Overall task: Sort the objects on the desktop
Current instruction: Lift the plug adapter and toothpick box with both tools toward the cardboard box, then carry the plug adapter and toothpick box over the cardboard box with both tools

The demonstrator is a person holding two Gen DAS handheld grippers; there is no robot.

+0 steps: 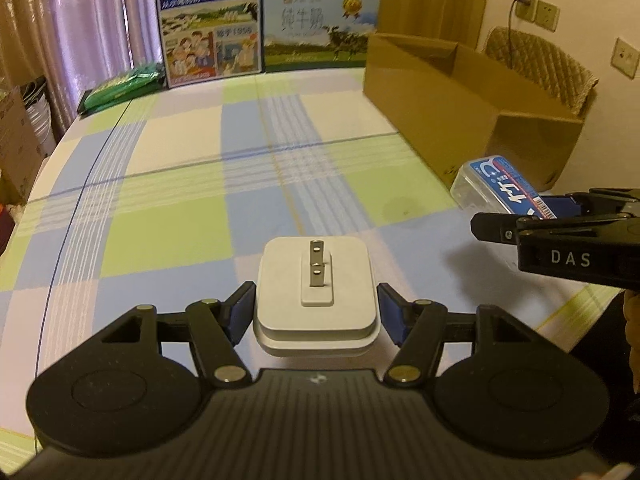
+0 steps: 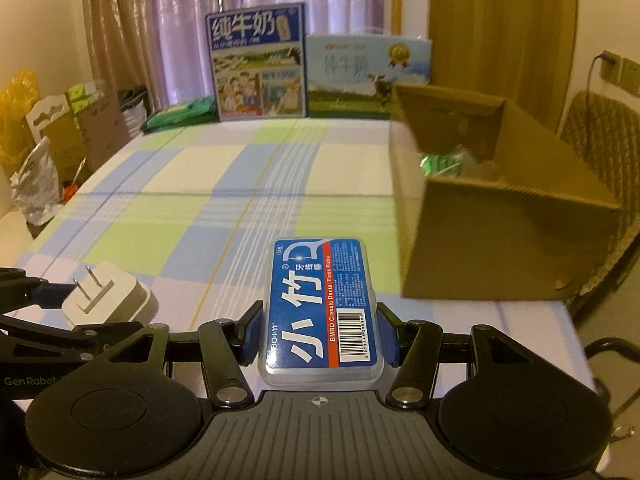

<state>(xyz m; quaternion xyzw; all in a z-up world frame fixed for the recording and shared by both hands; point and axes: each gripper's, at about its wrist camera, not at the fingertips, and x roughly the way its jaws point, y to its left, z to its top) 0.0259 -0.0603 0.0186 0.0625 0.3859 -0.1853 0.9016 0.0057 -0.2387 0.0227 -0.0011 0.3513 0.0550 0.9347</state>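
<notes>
The left hand-held gripper (image 1: 316, 312) clamps a white square plastic wall charger (image 1: 316, 296), prongs pointing up, above the checked-cloth table (image 1: 180, 184). The right hand-held gripper (image 2: 320, 332) grips a clear plastic floss-pick case with a blue label (image 2: 320, 308), near the open brown cardboard box (image 2: 500, 248) at the table's right edge.

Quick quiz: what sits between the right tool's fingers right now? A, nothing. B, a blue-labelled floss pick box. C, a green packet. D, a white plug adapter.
B: in the right wrist view the floss pick box sits between the right tool's blue pads, while the white plug adapter sits in the left tool.
</notes>
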